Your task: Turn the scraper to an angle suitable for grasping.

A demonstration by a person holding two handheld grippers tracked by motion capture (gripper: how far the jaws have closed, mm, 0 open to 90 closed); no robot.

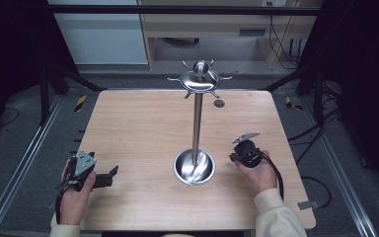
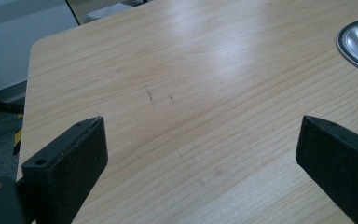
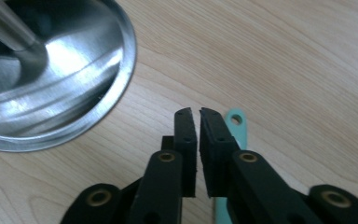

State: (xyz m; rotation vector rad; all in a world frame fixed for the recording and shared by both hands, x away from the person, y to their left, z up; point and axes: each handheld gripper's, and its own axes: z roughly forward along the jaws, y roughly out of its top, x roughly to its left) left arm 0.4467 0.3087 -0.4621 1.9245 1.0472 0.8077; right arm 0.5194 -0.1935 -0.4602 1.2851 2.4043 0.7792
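Resting at the table's (image 1: 143, 123) left near corner, the left gripper (image 1: 109, 177) is holding its jaws wide apart over bare wood. Standing between the grippers is the steel stand (image 1: 196, 126) in its round base. Hovering just beside that base, the right gripper (image 3: 196, 113) is clenching on nothing, with a teal tag (image 3: 237, 122) lying under it.

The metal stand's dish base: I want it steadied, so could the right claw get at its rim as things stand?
Probably yes: bare table lies between the right claw and the dish base rim, but its jaws are shut and must open first.
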